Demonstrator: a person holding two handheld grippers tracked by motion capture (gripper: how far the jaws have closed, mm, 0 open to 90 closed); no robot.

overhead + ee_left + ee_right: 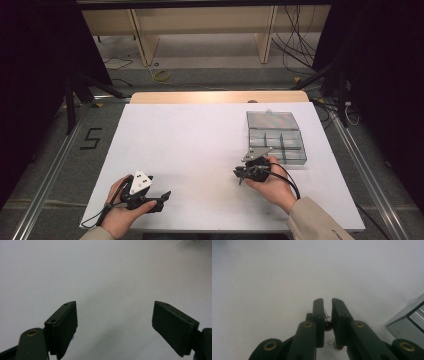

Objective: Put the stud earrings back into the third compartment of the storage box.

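Earring [327,323] (small, dark-beaded) pinched in right gripper [327,305]; axis unclear.

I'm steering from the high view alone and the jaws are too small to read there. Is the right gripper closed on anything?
Observer: Yes. In the right gripper view the right gripper has its jaws nearly together, pinching a small dark item with a thin wire part; I cannot tell what it is.
Operator: And the left one?
Observer: The left gripper stands wide open in its own view, nothing between the jaws, bare white table beneath.
Operator: Is the clear box near the right jaws?
Observer: A corner of the clear compartment box shows at the right edge of the right gripper view, apart from the jaws.
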